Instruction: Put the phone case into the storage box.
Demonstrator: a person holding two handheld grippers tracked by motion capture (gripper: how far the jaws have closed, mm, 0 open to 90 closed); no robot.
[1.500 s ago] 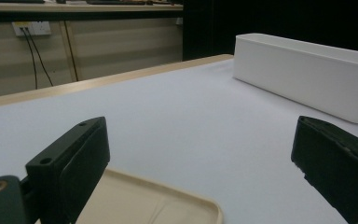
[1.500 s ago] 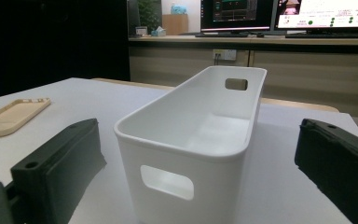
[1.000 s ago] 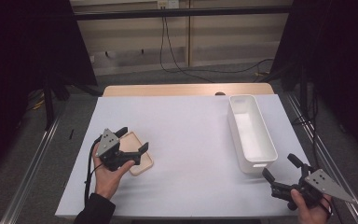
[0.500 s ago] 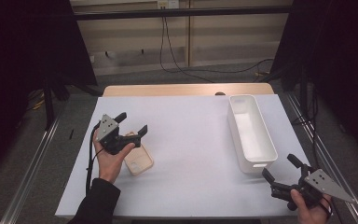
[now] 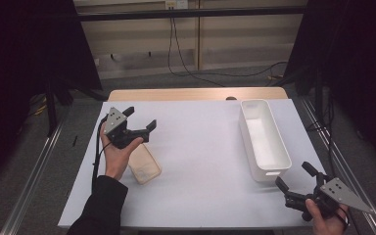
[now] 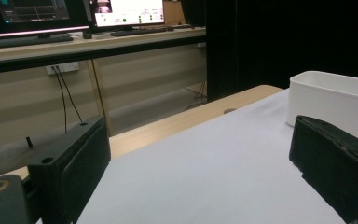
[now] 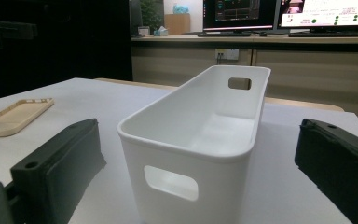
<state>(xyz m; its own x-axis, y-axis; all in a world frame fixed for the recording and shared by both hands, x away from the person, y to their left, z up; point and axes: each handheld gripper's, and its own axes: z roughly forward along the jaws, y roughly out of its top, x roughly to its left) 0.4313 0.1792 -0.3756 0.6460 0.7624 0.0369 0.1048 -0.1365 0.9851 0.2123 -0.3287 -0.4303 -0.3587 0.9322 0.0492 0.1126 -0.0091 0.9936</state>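
Note:
A beige phone case [image 5: 144, 165] lies flat on the white table [image 5: 200, 147] at the left; the right gripper view has the phone case [image 7: 14, 115] far off at its left. My left gripper [image 5: 139, 120] is held above the table just beyond the case, open, with nothing between its jaws. A long white bin [image 5: 263, 138] stands at the right, its inside bare. My right gripper [image 5: 293, 177] rests low at the front right corner, open, pointing at the near end of the bin [image 7: 200, 140].
A strip of wooden tabletop [image 5: 196, 94] runs along the far edge of the white cover. Beyond it are a wall with cables [image 5: 176, 44] and a desk with monitors [image 7: 326, 14]. Metal rails [image 5: 29, 181] flank the table.
My left gripper has lifted off the phone case and moved away toward the far side, staying open. The case lies uncovered and slightly turned. The right gripper has not moved.

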